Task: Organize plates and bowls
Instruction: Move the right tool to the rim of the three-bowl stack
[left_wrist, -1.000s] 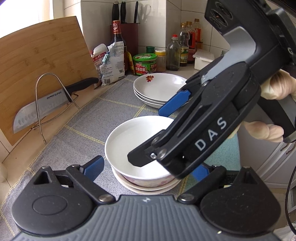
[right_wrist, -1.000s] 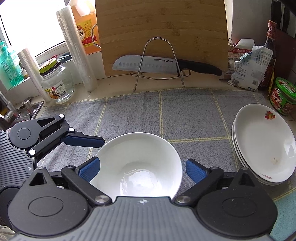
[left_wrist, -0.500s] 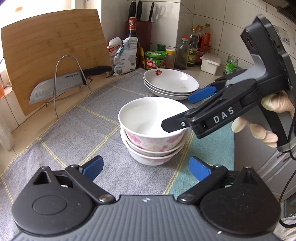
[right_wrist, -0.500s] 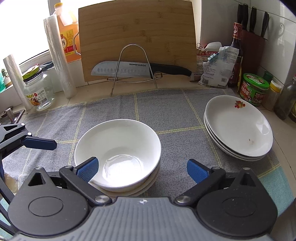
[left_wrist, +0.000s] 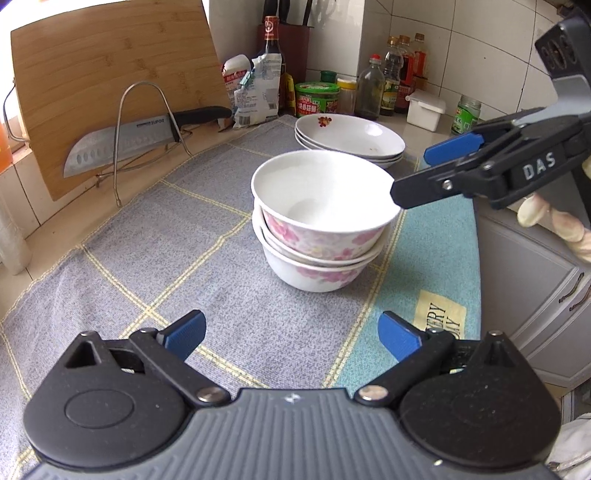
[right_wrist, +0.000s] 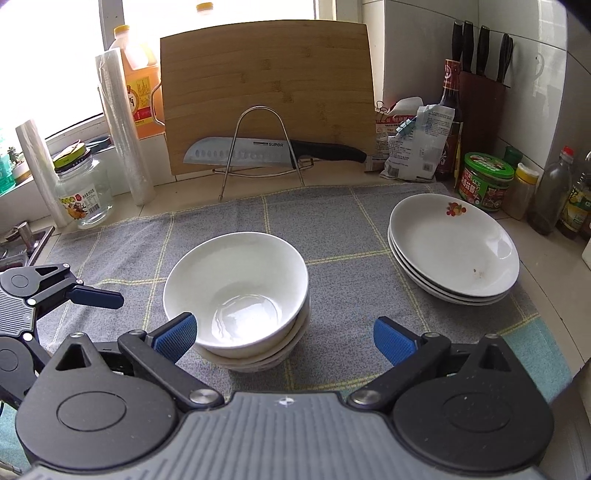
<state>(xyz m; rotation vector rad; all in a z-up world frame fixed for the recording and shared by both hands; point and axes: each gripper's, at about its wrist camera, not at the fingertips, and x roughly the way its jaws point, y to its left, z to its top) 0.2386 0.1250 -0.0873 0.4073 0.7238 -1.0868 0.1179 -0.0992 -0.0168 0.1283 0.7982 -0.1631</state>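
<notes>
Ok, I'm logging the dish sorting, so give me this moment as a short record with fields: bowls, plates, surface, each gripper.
bowls: bowl stack, nested, upright, on the cloth
plates: plate stack, apart from the bowls, nearer the jars
surface: grey checked cloth on the counter
left gripper: open, empty, short of the bowls
right gripper: open, empty; jaws have just been opening, bowls beyond its left finger, not gripped

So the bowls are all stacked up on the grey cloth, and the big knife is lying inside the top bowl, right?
Not quite. The bowls are stacked on the grey cloth, but the top bowl is empty. The knife rests on the wire rack in front of the cutting board, as the right wrist view shows.
</notes>
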